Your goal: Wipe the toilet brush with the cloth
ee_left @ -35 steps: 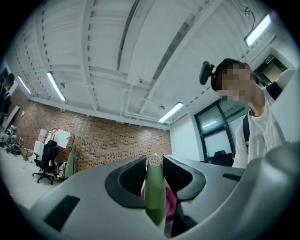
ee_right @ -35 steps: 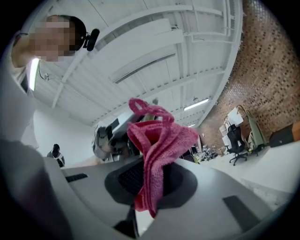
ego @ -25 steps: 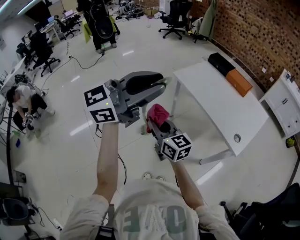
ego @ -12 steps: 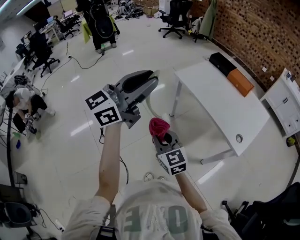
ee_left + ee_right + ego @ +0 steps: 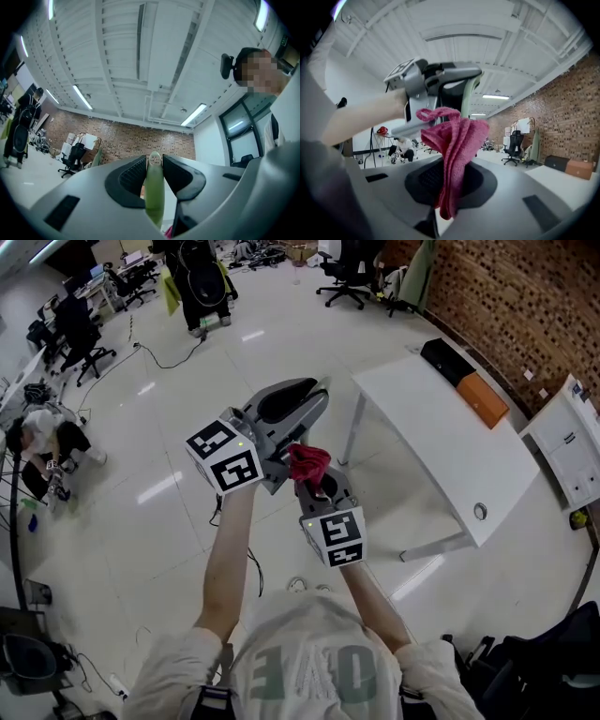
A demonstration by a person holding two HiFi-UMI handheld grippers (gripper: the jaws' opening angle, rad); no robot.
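My left gripper is shut on the pale green handle of the toilet brush, which stands between the dark pads in the left gripper view. The brush head is hidden. My right gripper is shut on a crumpled pink cloth, which sits right below the left gripper's jaws in the head view. In the right gripper view the cloth rises from the jaws. Just behind it are the left gripper and a strip of the green handle. Whether cloth and handle touch is unclear.
A white table stands to the right, with a black box and an orange box near the brick wall. A person crouches at far left. Office chairs and a floor cable lie farther off.
The right gripper has rolled and brought the cloth up and left, close under the left gripper. The left gripper has shifted right and a little lower, still holding the handle.
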